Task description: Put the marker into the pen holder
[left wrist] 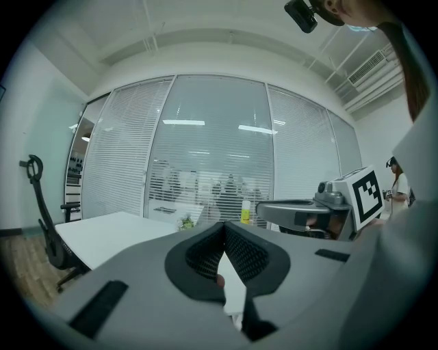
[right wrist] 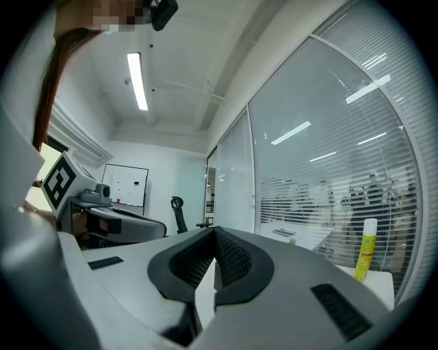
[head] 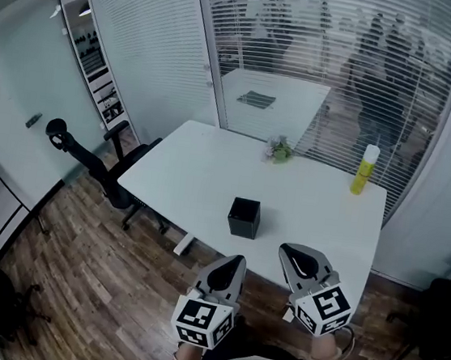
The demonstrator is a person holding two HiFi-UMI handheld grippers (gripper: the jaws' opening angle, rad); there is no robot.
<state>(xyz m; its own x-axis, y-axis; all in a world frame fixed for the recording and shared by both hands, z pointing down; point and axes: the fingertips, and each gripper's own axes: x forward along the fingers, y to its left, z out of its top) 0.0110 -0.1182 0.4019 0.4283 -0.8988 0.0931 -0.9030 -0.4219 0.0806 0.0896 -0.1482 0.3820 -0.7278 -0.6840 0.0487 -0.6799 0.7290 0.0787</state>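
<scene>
Pen holder [head: 244, 217] on table [head: 185, 174], bottle [head: 365, 169] behind, right

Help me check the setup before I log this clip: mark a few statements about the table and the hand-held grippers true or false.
1. The black box stands on the white table. True.
2. The yellow bottle lies on its side. False: it stands upright near the table's far right corner.
3. The left hand-held gripper and the right hand-held gripper both have their jaws together. True.
4. A marker sticks out of the black box. False: no marker is in view.
</scene>
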